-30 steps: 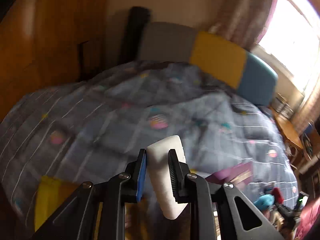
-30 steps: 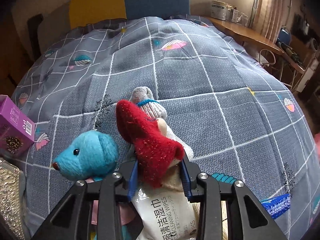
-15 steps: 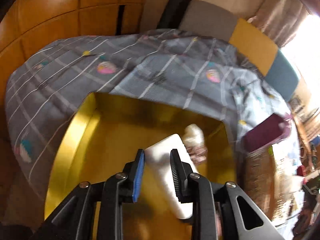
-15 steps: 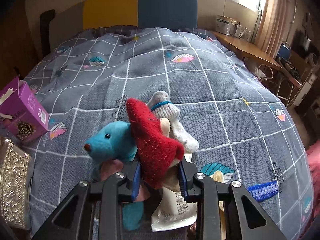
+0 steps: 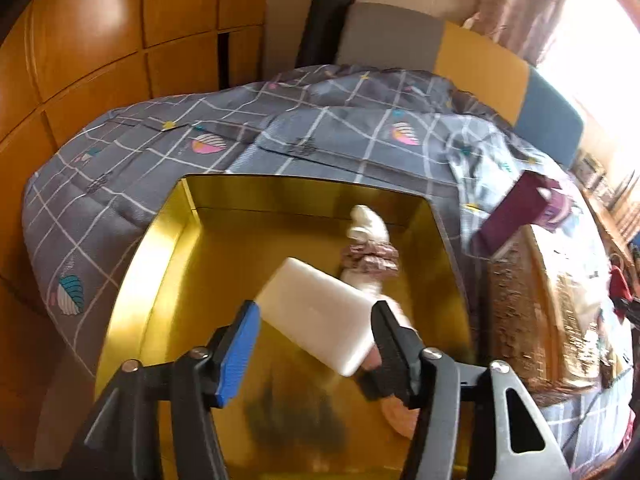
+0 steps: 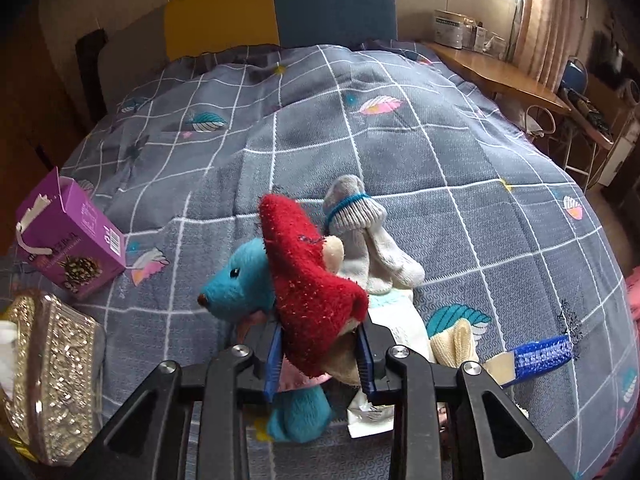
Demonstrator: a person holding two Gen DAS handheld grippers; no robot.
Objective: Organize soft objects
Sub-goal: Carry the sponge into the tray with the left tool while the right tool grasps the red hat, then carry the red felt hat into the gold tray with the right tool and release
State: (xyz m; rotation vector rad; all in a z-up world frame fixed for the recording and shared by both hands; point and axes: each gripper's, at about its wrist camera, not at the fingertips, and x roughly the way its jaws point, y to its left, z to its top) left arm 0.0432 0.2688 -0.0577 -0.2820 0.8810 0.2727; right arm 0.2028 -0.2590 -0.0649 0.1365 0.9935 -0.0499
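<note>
The left hand-held gripper [image 5: 316,344] hangs over the gold-lined open box [image 5: 160,248] on the bed, its jaws spread wide. The white rectangular foam sponge [image 5: 320,320] sits tilted between them, apparently loose; contact with the right finger cannot be ruled out. It looks light and squashy, so it should drop without harm beside the white-and-pink frilled soft toy [image 5: 370,252] at the box's far right.

The right hand-held gripper [image 6: 320,354] is closed on the red fuzzy sock [image 6: 312,292], low down, above the grey checked quilt [image 6: 440,160]. The knit is limp and compressible, so a grip across bunched fabric near the middle should hold. Touching its left is the blue plush animal [image 6: 240,280]; the grey-and-white rolled socks [image 6: 368,236] lie just beyond.
</note>
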